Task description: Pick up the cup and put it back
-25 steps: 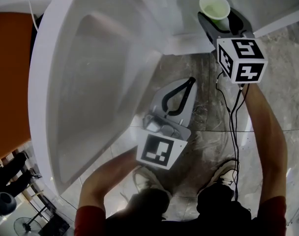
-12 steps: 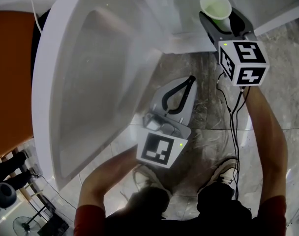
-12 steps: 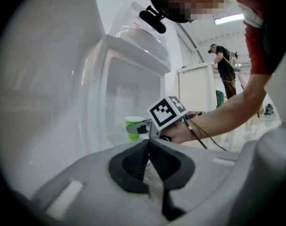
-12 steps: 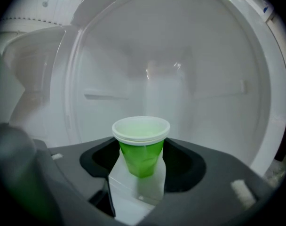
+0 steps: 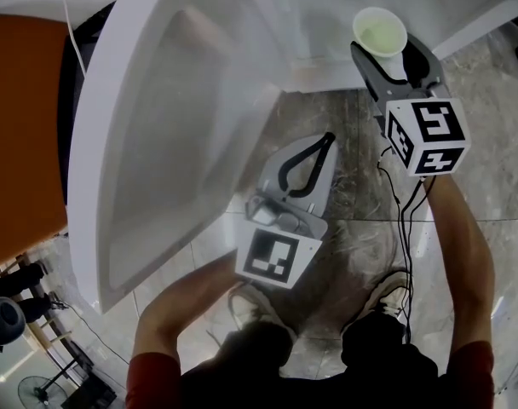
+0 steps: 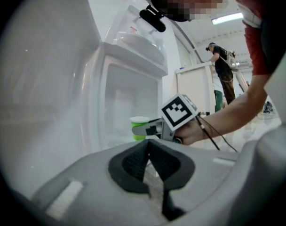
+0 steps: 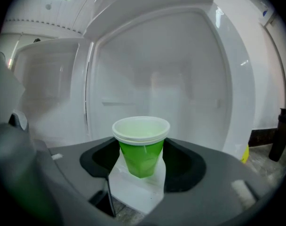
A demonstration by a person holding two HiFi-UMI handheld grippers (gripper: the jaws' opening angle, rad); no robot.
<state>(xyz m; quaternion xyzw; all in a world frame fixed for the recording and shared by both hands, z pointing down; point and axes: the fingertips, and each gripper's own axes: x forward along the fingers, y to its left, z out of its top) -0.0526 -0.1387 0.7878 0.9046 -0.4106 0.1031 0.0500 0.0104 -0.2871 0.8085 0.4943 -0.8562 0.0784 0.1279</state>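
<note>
A green cup (image 5: 379, 31) with a white rim stands upright between the jaws of my right gripper (image 5: 388, 48), which is shut on the cup at the front of the open fridge. In the right gripper view the cup (image 7: 140, 147) fills the gap between the black pads (image 7: 183, 164), its base above a white ledge. My left gripper (image 5: 328, 139) hangs lower, over the floor beside the fridge door, shut with nothing in it. The left gripper view shows its pads (image 6: 133, 161) touching, with the cup (image 6: 139, 125) and the right gripper (image 6: 152, 130) beyond them.
The white fridge door (image 5: 148, 143) stands wide open at the left, and the fridge's inner shelf (image 5: 323, 71) lies ahead. Marble floor tiles (image 5: 361, 228) are below. A black bottle (image 7: 280, 131) stands on the floor at the right. Another person (image 6: 223, 72) stands far behind.
My right gripper has drawn a little toward me and risen slightly with the cup still in it. The left gripper has stayed where it was.
</note>
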